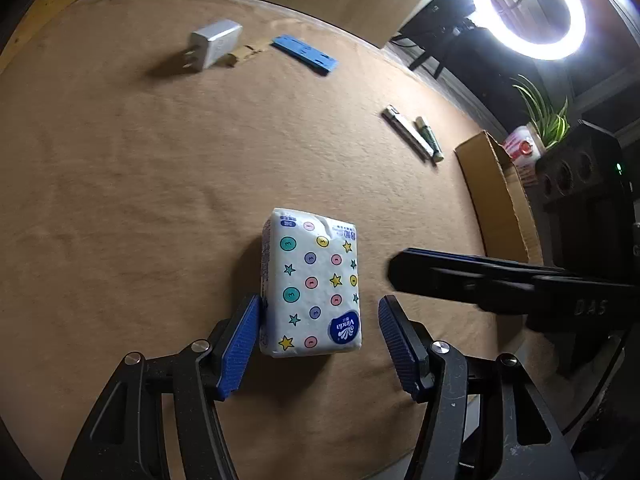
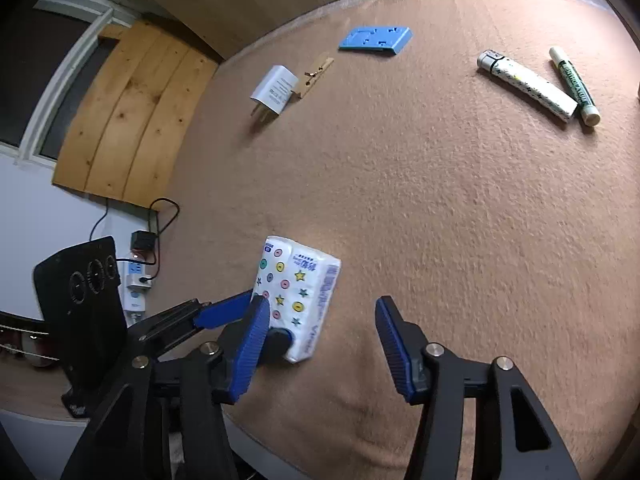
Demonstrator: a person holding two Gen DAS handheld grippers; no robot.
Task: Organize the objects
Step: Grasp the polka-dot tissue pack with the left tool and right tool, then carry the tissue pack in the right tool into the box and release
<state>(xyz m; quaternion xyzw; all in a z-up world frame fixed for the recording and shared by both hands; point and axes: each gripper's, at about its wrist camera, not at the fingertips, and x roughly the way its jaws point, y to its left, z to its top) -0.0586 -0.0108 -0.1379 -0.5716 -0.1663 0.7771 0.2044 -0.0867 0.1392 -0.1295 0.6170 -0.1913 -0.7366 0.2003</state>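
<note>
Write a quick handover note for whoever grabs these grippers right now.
Left gripper: open, straddling the tissue pack; one pad touches it, not clamped.
Right gripper: open, empty, just beside the pack.
On the mat: charger touching clothespin, blue plate, lighter beside marker.
Cardboard box at the mat's edge.
Done: nothing visibly sorted.
Left: everything.

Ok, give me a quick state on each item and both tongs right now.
left tongs: open, straddling the tissue pack
right tongs: open, empty
tissue pack: sealed, on the cloth
charger plug: unplugged, prongs out
clothespin: shut, against the plug
blue plate: lying flat
white tube: capped
green marker: capped
</note>
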